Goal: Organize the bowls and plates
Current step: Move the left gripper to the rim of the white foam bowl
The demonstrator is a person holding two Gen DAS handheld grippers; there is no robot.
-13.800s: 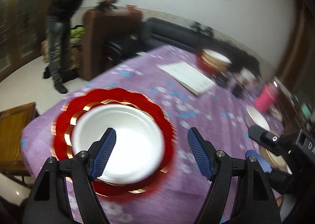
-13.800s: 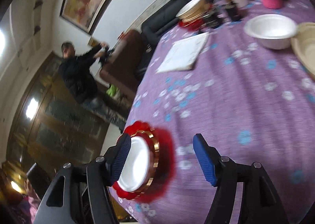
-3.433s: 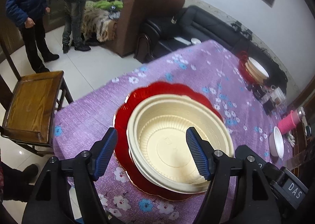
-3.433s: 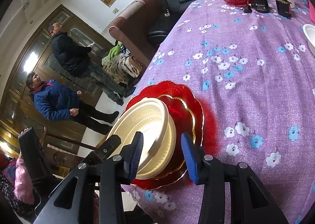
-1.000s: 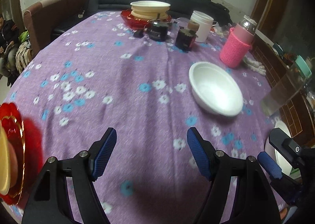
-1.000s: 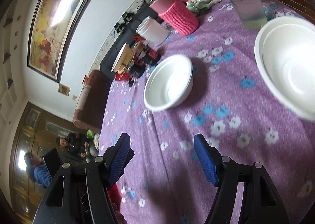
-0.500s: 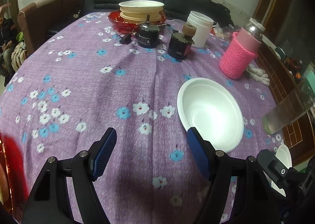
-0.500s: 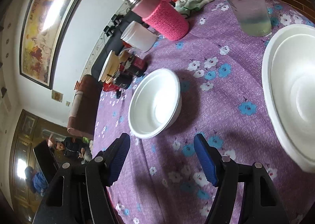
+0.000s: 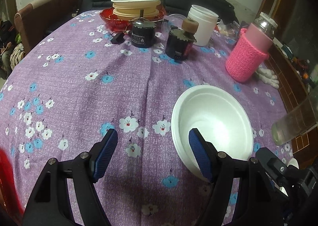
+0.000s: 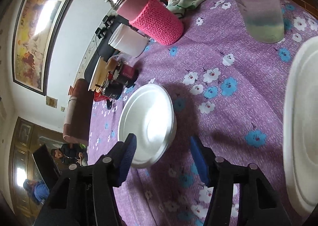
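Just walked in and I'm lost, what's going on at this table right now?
Someone is tidying plates and bowls with a handheld gripper in each hand. Both grippers are at a small white bowl on the purple flowered tablecloth. The right gripper has just been narrowing its jaws, with the bowl's near rim between them but not yet pinched. The left gripper is open and empty beside the bowl. A stack of bowls on a red plate sits at the far edge.

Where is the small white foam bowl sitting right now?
The white foam bowl sits on the purple tablecloth, lower right in the left wrist view, nearer the camera than the pink knit-sleeved bottle.
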